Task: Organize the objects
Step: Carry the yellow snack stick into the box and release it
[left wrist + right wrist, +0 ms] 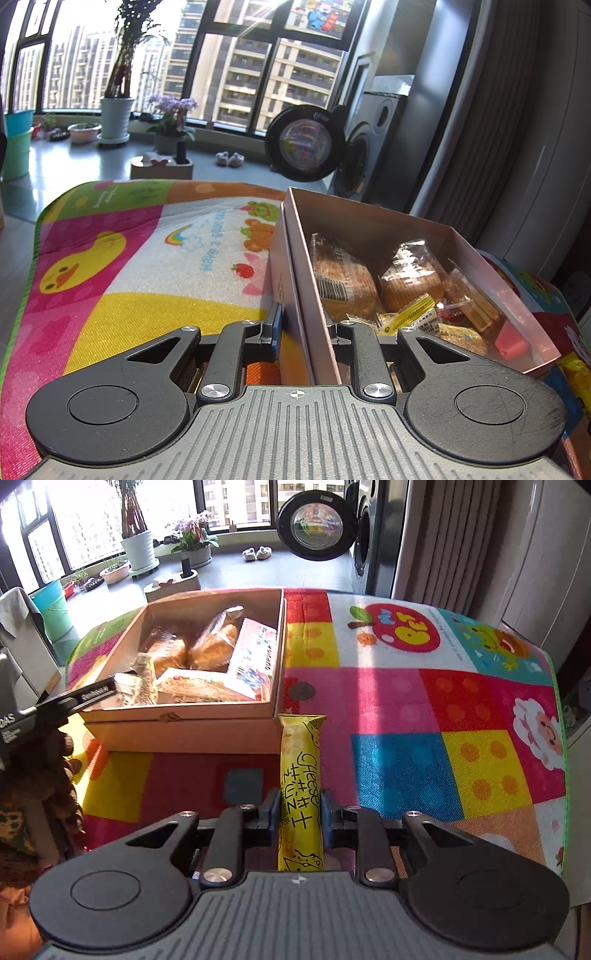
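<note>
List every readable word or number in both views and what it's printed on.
"Cheese": yellow snack packet in the right gripper.
"Bee", roughly: apple picture on the play mat.
Barcode digits: bread wrapper in the box clamped by the left gripper, too small.
Other mat and packet lettering: blurred.

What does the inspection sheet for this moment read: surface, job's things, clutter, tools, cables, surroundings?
Surface: colourful cartoon play mat.
Job's things: open cardboard box holding wrapped breads and snack packets; yellow cheese snack packet outside it, beside the box's corner.
Clutter: nothing seen on the mat.
Tools: left tool shut on the box wall; right tool shut on the cheese snack packet.
Cables: nothing seen.
Surroundings: washing machine with open door, potted plants by the windows, slippers on the floor.
</note>
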### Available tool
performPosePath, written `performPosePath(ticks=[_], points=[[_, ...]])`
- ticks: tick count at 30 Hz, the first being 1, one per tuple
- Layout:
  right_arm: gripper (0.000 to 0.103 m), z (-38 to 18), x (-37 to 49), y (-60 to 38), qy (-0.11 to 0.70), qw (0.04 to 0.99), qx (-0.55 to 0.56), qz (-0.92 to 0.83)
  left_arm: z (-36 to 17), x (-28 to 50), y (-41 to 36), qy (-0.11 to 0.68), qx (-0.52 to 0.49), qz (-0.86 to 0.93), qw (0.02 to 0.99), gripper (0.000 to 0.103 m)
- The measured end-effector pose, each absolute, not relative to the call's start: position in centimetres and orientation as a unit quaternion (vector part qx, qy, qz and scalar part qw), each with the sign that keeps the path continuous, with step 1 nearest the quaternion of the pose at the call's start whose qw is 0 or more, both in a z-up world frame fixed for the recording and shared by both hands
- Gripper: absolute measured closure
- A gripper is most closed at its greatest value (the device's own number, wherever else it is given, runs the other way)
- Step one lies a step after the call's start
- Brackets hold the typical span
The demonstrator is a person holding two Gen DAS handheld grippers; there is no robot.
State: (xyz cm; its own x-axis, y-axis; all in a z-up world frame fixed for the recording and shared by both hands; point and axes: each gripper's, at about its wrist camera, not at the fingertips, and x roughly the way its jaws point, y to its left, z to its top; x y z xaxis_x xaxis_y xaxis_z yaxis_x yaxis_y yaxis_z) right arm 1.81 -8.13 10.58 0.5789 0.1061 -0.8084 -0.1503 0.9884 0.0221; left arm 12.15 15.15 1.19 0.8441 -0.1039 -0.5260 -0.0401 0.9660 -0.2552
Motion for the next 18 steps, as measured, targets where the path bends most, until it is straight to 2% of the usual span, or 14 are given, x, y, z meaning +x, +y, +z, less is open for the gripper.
performPosePath(ticks=[3,9,14,18], points=[[0.081,15.1,0.8,-6.5,0.397,0.913,-0.026,0.092,1.2,12.2,15.2,0.279,-0.13,-0.017,0.951,0.082],[0.081,19.4,2.9,-3.9,0.327,0.937,-0.008,0.121,1.1,12.2,15.2,0.28,-0.133,-0.019,0.95,0.082],[0.081,19.6,5.3,-1.7,0.315,0.94,-0.011,0.133,1.1,12.2,15.2,0.28,-0.134,-0.019,0.95,0.081],[0.081,17.6,8.2,0.3,0.333,0.933,-0.021,0.134,1.1,12.2,15.3,0.28,-0.134,-0.019,0.95,0.081]])
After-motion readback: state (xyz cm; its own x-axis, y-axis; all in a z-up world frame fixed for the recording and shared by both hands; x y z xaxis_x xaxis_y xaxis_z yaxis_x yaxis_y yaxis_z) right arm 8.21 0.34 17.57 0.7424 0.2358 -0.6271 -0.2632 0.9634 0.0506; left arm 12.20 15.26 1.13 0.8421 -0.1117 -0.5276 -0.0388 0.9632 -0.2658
